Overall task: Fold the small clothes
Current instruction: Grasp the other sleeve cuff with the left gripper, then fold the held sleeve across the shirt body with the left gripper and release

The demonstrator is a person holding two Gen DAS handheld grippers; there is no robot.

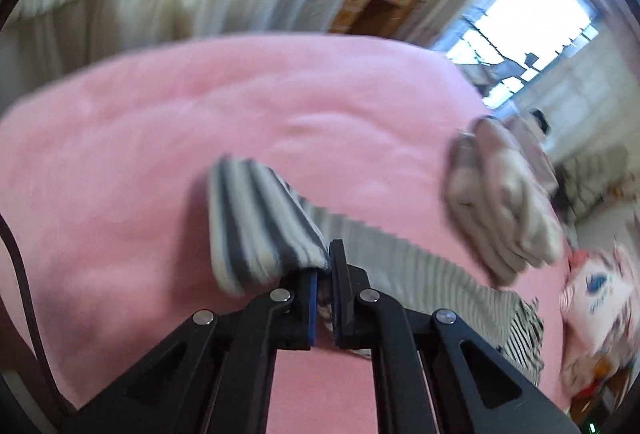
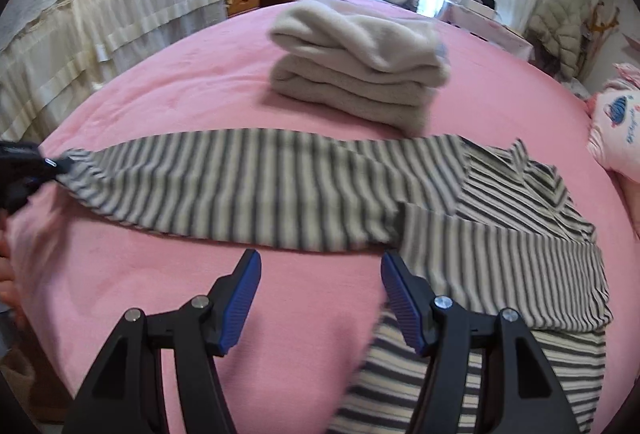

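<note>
Far to my right gripper's right, the pink pillow (image 2: 616, 130) carries blue script, too small and blurred to read.

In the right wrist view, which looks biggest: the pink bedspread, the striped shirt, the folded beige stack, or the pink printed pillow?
1. Pink fleece bedspread
2. Grey-and-white striped shirt
3. Folded beige knit stack
4. Pink printed pillow, though the frame edge cuts it off, so its place is unsure.

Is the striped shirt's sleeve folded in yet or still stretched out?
Stretched out: the sleeve lies straight across the pink bed, its cuff pinched by the left gripper.
</note>
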